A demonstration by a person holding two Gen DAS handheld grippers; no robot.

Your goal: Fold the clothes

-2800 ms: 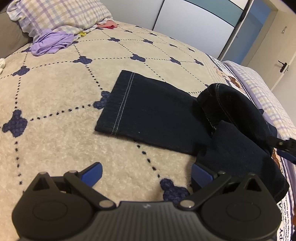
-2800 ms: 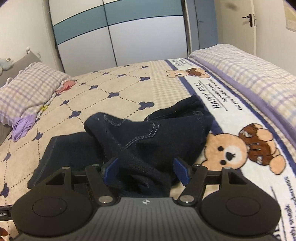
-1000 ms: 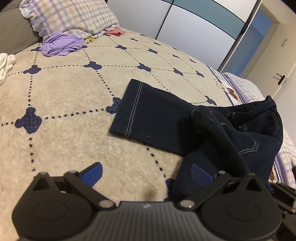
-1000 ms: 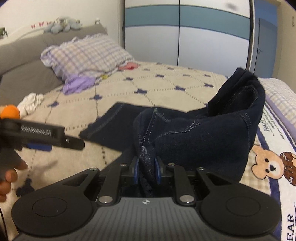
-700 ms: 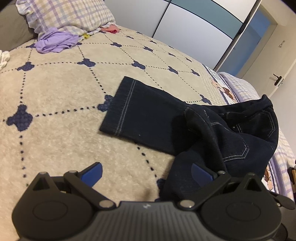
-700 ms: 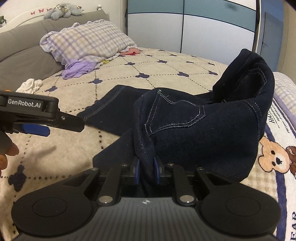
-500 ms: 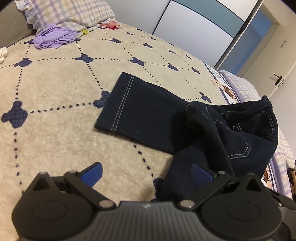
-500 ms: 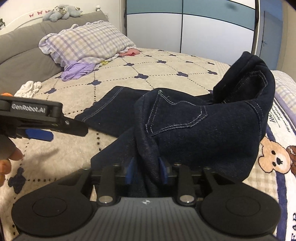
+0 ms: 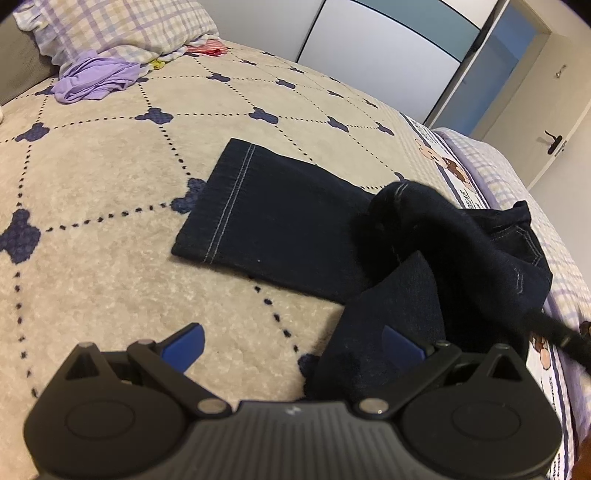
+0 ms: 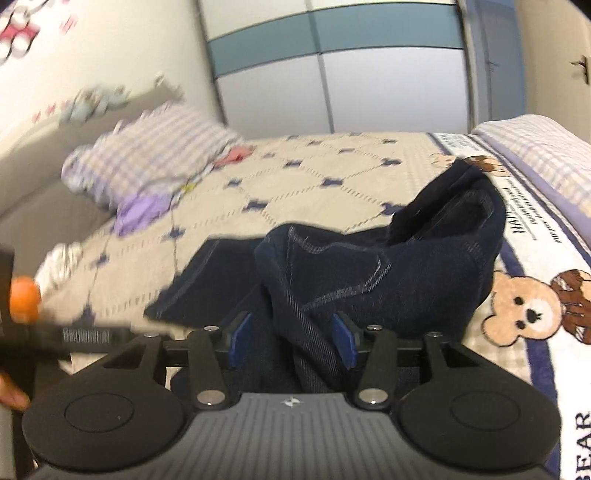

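**Denim heap on the bed, both grippers wide open**

Dark denim jeans [image 9: 280, 225] are lying on the beige bedspread [image 9: 92, 206] with the blue clover pattern. One leg is flat, hem pointing toward the pillow [image 9: 118, 29] end; the rest is bunched up in a lump on the side near the teddy bear border [image 10: 524, 306].

Left gripper [image 9: 291, 345] is low over the bedspread with its blue pads spread wide, nothing between them but blanket on the left and a fold of denim on the right. The right-hand pad [image 9: 400, 347] sits right at that fold, looks like touching or just beside it, can't tell which. The flat leg is ahead of the gripper, a bit apart.

Right gripper [image 10: 291, 339] also has its pads apart. A twisted strip of the jeans [image 10: 388, 273] runs down between them and over the gripper body, but the pads aren't pinching it, there's a gap on each side. The bunched waist part is piled up just ahead. This view is pretty blurry.

Purple garment [image 9: 96, 79] is by the pillow, well away from the jeans.
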